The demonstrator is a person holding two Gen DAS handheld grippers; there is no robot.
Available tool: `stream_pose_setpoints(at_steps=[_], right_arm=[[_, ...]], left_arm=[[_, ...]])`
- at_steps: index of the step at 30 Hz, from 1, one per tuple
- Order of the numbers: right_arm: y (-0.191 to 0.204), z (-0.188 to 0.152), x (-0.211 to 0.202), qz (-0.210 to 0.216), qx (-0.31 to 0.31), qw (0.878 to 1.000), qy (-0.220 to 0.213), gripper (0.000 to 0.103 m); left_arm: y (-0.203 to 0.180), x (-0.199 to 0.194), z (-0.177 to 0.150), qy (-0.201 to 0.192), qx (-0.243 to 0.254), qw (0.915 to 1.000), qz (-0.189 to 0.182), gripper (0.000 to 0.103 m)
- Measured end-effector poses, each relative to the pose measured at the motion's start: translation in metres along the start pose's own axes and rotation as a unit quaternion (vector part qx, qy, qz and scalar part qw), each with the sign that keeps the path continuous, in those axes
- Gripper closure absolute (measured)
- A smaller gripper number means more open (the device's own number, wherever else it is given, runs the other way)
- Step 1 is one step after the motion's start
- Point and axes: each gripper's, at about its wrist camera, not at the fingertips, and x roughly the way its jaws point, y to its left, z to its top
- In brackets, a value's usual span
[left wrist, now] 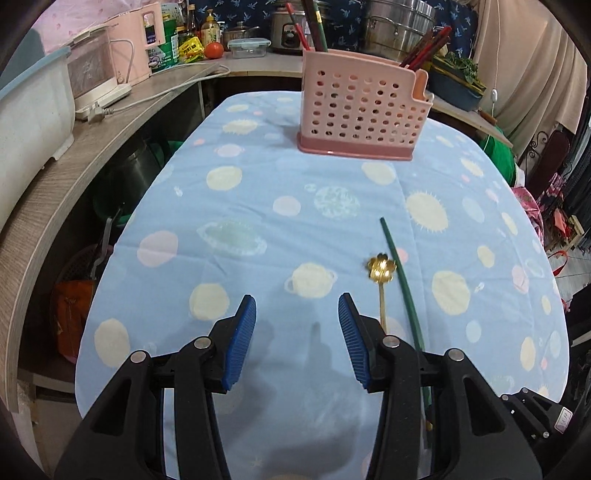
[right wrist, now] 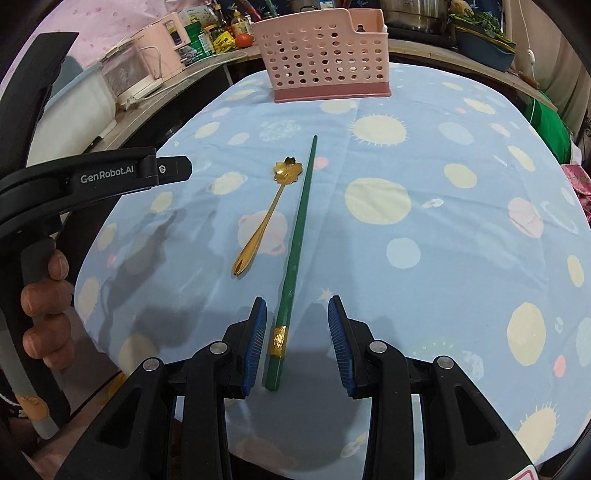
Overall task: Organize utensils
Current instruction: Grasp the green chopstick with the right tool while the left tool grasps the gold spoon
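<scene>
A green chopstick (right wrist: 300,236) with a gold band lies on the blue planet-print tablecloth (right wrist: 424,229). Its thick near end sits between the blue pads of my right gripper (right wrist: 297,306), close to the left pad; the jaws stand apart and do not press it. Beside it on the left lies a gold flower-bowl spoon (right wrist: 275,201). My left gripper (left wrist: 297,302) hangs open over bare cloth, with the spoon (left wrist: 381,271) and chopstick (left wrist: 400,280) just right of its right finger. A pink perforated utensil holder (left wrist: 360,107) stands at the far end, with red and green chopsticks in it.
A wooden counter (left wrist: 55,177) curves along the left and back, carrying a pink appliance (left wrist: 136,40), bottles, a tomato and steel pots (left wrist: 397,26). A hand (right wrist: 46,306) grips the left gripper's handle at the left edge of the right wrist view. Bags and bins sit under the counter.
</scene>
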Motion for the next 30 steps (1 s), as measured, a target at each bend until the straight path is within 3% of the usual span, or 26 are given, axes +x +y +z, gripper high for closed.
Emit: stream_pose_setpoints(at_steps=[9,17,30], right_arm=[[0.005,-0.007,0.005,-0.019,-0.016,1.0,0.003,0.074],[0.001,-0.008,0.005,-0.039,-0.016,0.999,-0.004,0.095],[-0.025,-0.002,-0.006,-0.041,0.036,0.998,-0.025,0.096]], left_arm=[[0.005,0.005,-0.017,0.023,-0.003,0.9997,0.0,0.059],[-0.002,0.008,-0.022,0.037,0.001,0.9992,-0.013,0.053],[-0.032,0.009,-0.03,0.043,0.038,0.9975,-0.042,0.045]])
